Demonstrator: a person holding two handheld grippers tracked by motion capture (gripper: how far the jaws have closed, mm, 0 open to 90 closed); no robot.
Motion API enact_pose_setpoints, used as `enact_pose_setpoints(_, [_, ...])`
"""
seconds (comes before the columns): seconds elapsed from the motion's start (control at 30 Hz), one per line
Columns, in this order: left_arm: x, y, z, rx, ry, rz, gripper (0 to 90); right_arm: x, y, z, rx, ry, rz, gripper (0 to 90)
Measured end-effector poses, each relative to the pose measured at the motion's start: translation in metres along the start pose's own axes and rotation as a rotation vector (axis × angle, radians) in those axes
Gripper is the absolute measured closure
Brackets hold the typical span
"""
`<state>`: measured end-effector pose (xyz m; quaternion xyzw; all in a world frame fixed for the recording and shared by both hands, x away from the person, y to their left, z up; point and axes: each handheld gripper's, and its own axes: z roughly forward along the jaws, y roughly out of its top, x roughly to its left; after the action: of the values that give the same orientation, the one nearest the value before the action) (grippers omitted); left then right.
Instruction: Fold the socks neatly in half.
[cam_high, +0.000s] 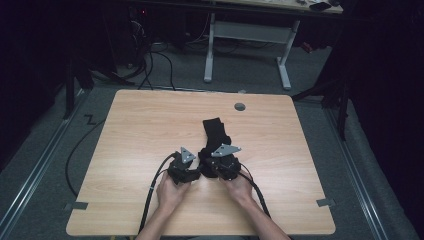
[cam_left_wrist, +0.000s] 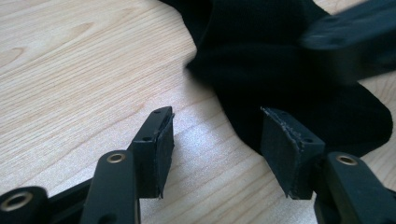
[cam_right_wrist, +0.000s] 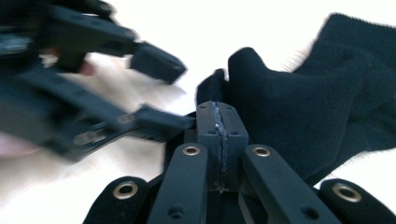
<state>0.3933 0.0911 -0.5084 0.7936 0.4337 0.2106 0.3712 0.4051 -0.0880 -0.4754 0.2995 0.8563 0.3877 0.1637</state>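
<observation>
The black sock (cam_high: 216, 131) is lying on the wooden desk (cam_high: 140, 130), stretching away from the person toward the middle, its near end bunched right at the two tools. The right tool (cam_right_wrist: 219, 112) is pinching that bunched edge, jaws pressed together with a fold of fabric rising just above them. The left tool (cam_left_wrist: 217, 135) is sitting just beside it with jaws spread wide, nothing gripped, one pad (cam_left_wrist: 285, 149) lying against the sock's rim while the other is hovering over bare wood.
</observation>
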Motion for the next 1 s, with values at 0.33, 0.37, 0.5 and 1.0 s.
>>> enact_pose_setpoints(0.33, [0.0, -0.001, -0.001, -0.003, -0.002, -0.01, 44.8, -0.003, -0.019, -0.024, -0.021, 0.038, 0.008, 89.4])
enact_pose_setpoints(0.37, [0.0, -0.001, -0.002, -0.002, -0.002, -0.01, 44.8, -0.004, -0.021, -0.026, -0.019, 0.04, 0.01, 89.3])
enact_pose_setpoints(0.5, [-0.001, -0.001, -0.003, 0.003, -0.006, -0.01, 44.8, -0.001, -0.03, -0.021, 0.028, 0.019, -0.036, 88.4])
enact_pose_setpoints(1.0, [-0.009, -0.005, -0.021, 0.082, -0.054, -0.002, 45.8, -0.011, -0.016, -0.02, -0.038, -0.003, 0.072, 75.2])
